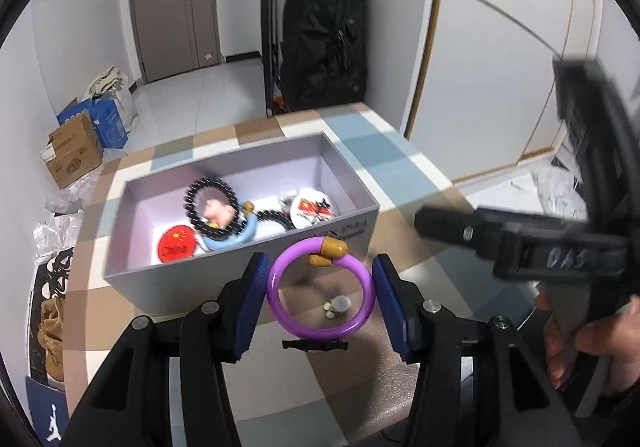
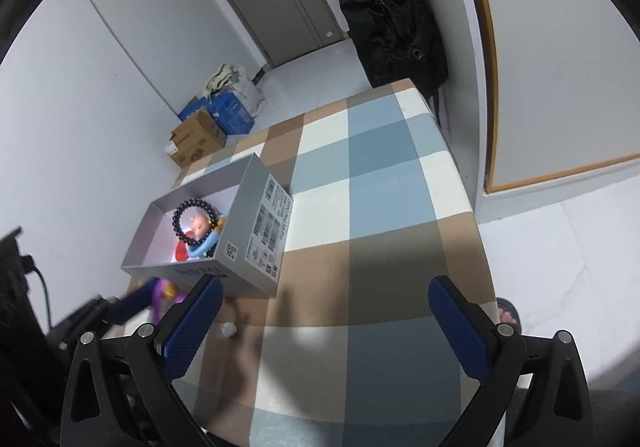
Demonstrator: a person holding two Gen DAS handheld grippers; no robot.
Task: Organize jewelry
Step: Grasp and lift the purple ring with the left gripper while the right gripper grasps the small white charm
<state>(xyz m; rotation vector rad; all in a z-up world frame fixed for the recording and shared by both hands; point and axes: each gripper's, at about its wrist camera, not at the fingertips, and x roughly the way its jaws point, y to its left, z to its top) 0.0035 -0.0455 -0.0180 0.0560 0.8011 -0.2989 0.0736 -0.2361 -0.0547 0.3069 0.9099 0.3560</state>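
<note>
My left gripper (image 1: 321,293) is shut on a purple ring bracelet (image 1: 276,299) with gold end caps, held upright just in front of the open grey box (image 1: 240,283). The box holds a black bead bracelet (image 1: 192,203), a light blue bracelet (image 1: 248,235), a red round badge (image 1: 176,249) and a white round badge (image 1: 314,209). A small pale earring (image 1: 338,305) lies on the cloth below the ring. My right gripper (image 2: 324,305) is open and empty above the checked cloth, right of the box (image 2: 256,235). The purple bracelet (image 2: 158,295) shows blurred at left.
The table has a blue, white and brown checked cloth (image 2: 380,167). The right hand-held gripper body (image 1: 560,243) fills the right side of the left wrist view. A black bag (image 1: 326,31) hangs beyond the table. Cardboard boxes (image 1: 74,155) sit on the floor at left.
</note>
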